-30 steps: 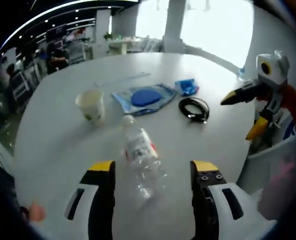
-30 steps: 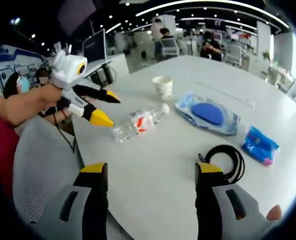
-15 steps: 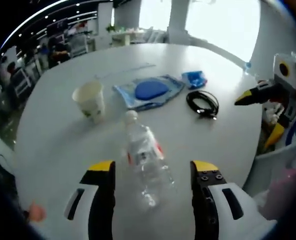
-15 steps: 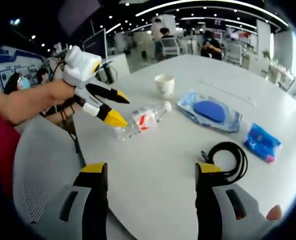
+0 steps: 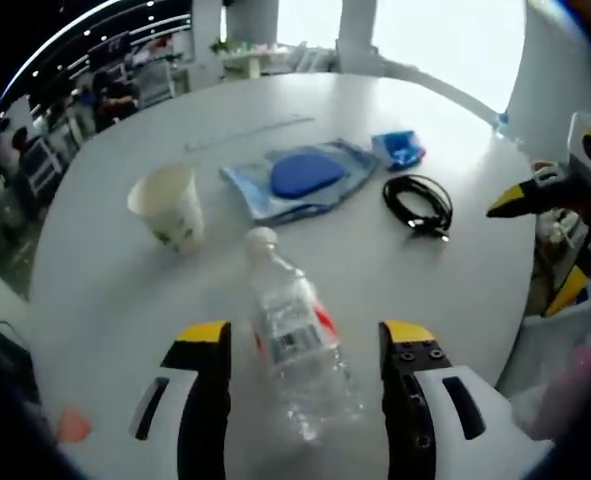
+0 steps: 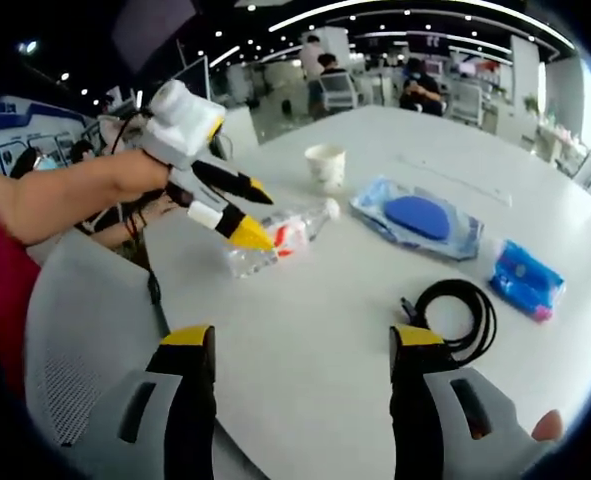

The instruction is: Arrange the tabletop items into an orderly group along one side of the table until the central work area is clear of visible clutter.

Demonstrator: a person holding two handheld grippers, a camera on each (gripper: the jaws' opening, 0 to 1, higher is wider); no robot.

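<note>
A clear plastic bottle (image 5: 293, 345) with a red-and-white label lies on its side on the white round table (image 5: 105, 300), its cap pointing away. My left gripper (image 5: 305, 335) is open and its yellow-tipped jaws stand on either side of the bottle. From the right gripper view, the left gripper (image 6: 257, 213) hangs over the bottle (image 6: 293, 232), not closed on it. My right gripper (image 6: 301, 340) is open with nothing between its jaws, near the table edge. The right gripper (image 5: 540, 248) also appears at the right of the left gripper view.
A paper cup (image 5: 165, 205), a blue pouch (image 5: 305, 178), a blue tissue pack (image 5: 400, 148) and a coiled black cable (image 5: 420, 205) lie beyond the bottle. A thin clear strip (image 5: 245, 135) lies farther back. A grey chair (image 6: 75, 350) stands by the table edge.
My left gripper has moved forward and down over the bottle, so its jaws now straddle it. The right gripper has hardly moved.
</note>
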